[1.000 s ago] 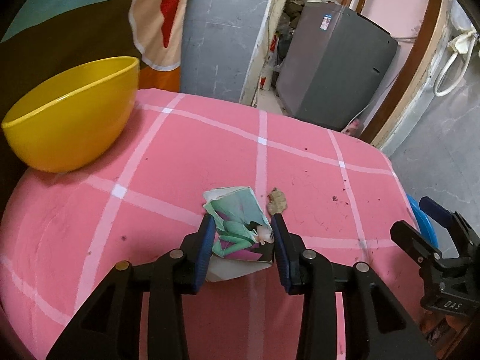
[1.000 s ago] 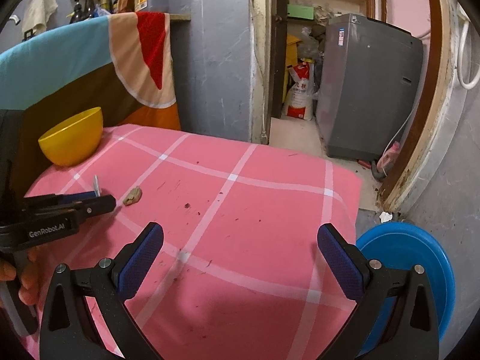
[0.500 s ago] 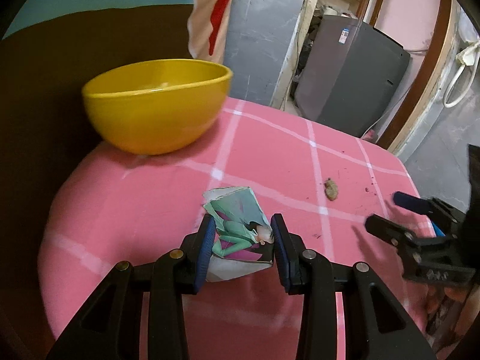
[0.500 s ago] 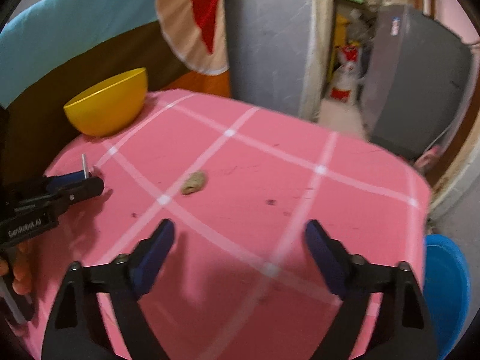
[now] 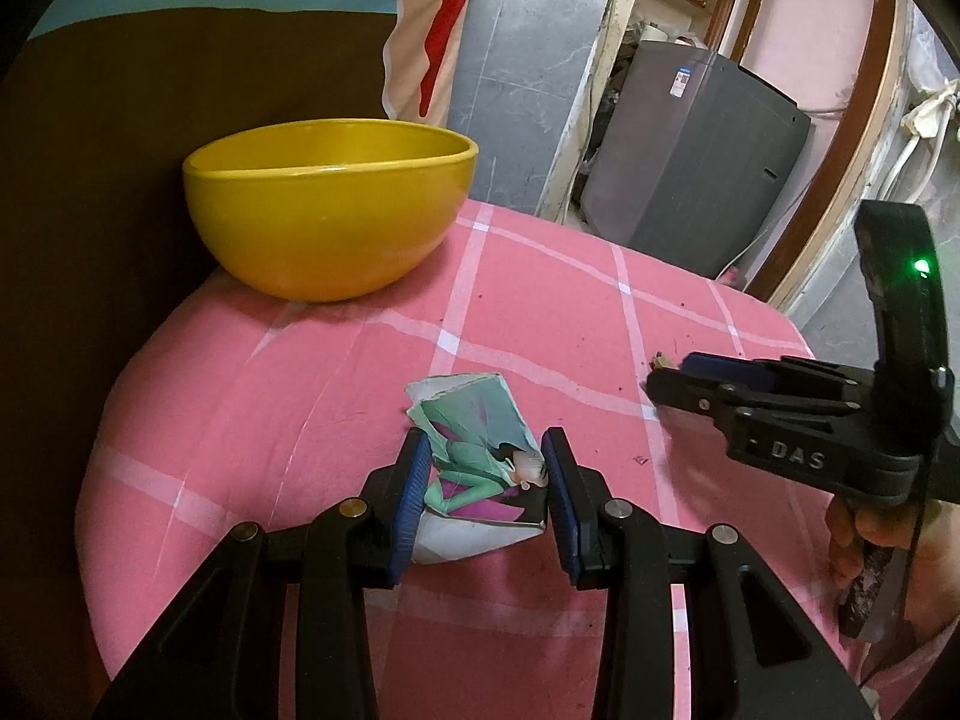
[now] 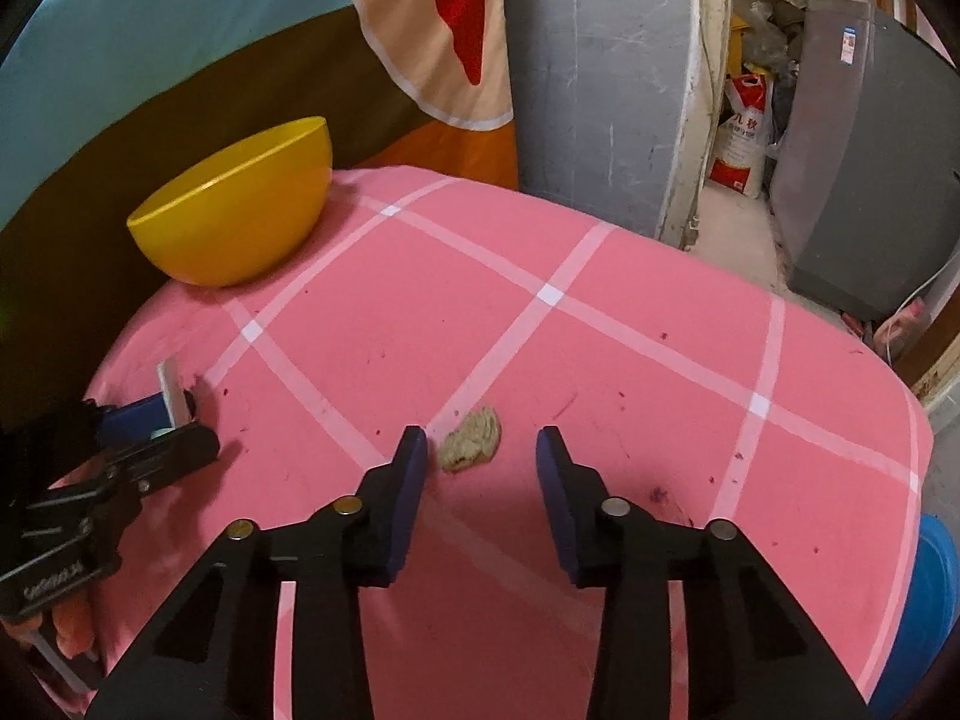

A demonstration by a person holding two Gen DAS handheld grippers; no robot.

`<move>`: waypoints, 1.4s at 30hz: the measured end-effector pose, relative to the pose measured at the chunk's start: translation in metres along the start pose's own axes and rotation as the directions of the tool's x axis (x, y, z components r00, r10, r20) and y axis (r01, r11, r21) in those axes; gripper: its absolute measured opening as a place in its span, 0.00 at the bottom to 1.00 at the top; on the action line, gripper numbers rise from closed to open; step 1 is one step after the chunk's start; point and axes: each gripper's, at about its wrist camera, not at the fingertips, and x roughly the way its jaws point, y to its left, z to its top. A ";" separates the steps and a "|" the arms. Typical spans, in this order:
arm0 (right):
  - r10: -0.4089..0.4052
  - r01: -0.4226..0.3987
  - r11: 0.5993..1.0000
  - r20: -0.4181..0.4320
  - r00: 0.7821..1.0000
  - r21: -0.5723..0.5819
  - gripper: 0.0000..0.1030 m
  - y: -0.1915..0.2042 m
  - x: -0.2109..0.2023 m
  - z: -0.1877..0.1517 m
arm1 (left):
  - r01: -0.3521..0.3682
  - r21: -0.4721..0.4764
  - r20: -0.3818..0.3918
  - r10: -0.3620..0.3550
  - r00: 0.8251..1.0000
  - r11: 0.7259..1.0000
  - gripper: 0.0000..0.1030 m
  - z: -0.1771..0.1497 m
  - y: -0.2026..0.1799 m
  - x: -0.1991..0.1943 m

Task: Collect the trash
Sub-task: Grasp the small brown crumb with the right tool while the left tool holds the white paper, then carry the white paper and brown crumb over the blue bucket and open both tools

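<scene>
My left gripper (image 5: 485, 468) is shut on a folded paper scrap (image 5: 480, 462) printed with a green and purple cartoon figure, held above the pink checked cloth. A yellow bowl (image 5: 327, 210) stands ahead and to the left, near the table's back edge. In the right wrist view my right gripper (image 6: 482, 450) is open, low over the cloth, with a small beige crumpled scrap (image 6: 471, 439) lying between its fingertips, nearer the left one. The left gripper (image 6: 174, 426) shows at the left with the paper's white edge sticking up. The yellow bowl (image 6: 234, 222) sits far left.
The table (image 6: 600, 360) is covered by a pink cloth with white stripes and small dark crumbs. A blue tub (image 6: 927, 618) sits below its right edge. A grey appliance (image 5: 690, 162) and a doorway lie beyond. A colourful cloth (image 6: 180, 60) hangs behind the bowl.
My left gripper has carried the paper scrap toward the yellow bowl, which now looms larger. My right gripper has moved left and down, narrowing around the beige scrap.
</scene>
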 end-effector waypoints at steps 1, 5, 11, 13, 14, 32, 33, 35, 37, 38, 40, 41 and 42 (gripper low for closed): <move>-0.005 0.005 1.000 0.001 1.000 -0.008 0.27 0.001 0.000 0.000 | 0.001 0.000 0.001 -0.001 1.000 1.000 0.32 0.000 0.000 0.000; -0.021 0.021 0.997 -0.005 1.000 -0.075 0.17 0.010 -0.002 -0.003 | 0.009 -0.002 0.002 -0.009 1.000 1.000 0.32 -0.002 0.000 -0.003; -0.058 0.064 0.990 0.048 0.997 -0.127 0.16 0.017 -0.021 -0.016 | 0.018 0.029 0.014 -0.019 1.000 0.999 0.32 -0.006 -0.006 -0.007; -0.052 0.066 0.990 0.105 0.993 -0.128 0.16 0.017 -0.035 -0.022 | 0.029 0.038 0.031 -0.030 0.999 0.999 0.32 -0.008 -0.010 -0.010; -0.050 0.069 0.989 0.142 0.989 -0.129 0.16 0.017 -0.045 -0.028 | 0.039 0.046 0.047 -0.041 0.998 0.998 0.32 -0.009 -0.013 -0.013; -0.196 0.215 0.975 0.640 0.743 0.049 0.16 -0.024 -0.220 -0.100 | 0.145 0.261 0.365 -0.237 0.900 0.954 0.32 -0.004 -0.133 -0.080; -0.209 0.222 0.973 0.655 0.726 0.065 0.16 -0.029 -0.229 -0.104 | 0.149 0.271 0.374 -0.246 0.894 0.951 0.32 -0.003 -0.140 -0.083; -0.231 0.234 0.968 0.672 0.704 0.088 0.16 -0.036 -0.241 -0.111 | 0.160 0.287 0.394 -0.269 0.879 0.944 0.32 -0.001 -0.155 -0.088; -0.258 0.248 0.962 0.686 0.680 0.115 0.16 -0.044 -0.253 -0.119 | 0.182 0.297 0.408 -0.297 0.863 0.937 0.32 0.000 -0.171 -0.092; -0.269 0.254 0.959 0.692 0.670 0.126 0.16 -0.047 -0.258 -0.122 | 0.188 0.303 0.415 -0.307 0.856 0.934 0.32 -0.001 -0.177 -0.093; -0.299 0.272 0.950 0.705 0.643 0.155 0.16 -0.055 -0.268 -0.130 | 0.201 0.317 0.428 -0.328 0.842 0.927 0.32 0.000 -0.194 -0.096; -0.312 0.282 0.945 0.709 0.632 0.165 0.16 -0.059 -0.272 -0.135 | 0.208 0.322 0.432 -0.339 0.836 0.924 0.32 -0.002 -0.200 -0.097; -0.331 0.297 0.938 0.712 0.619 0.179 0.16 -0.064 -0.277 -0.141 | 0.216 0.327 0.435 -0.350 0.830 0.920 0.32 -0.003 -0.209 -0.100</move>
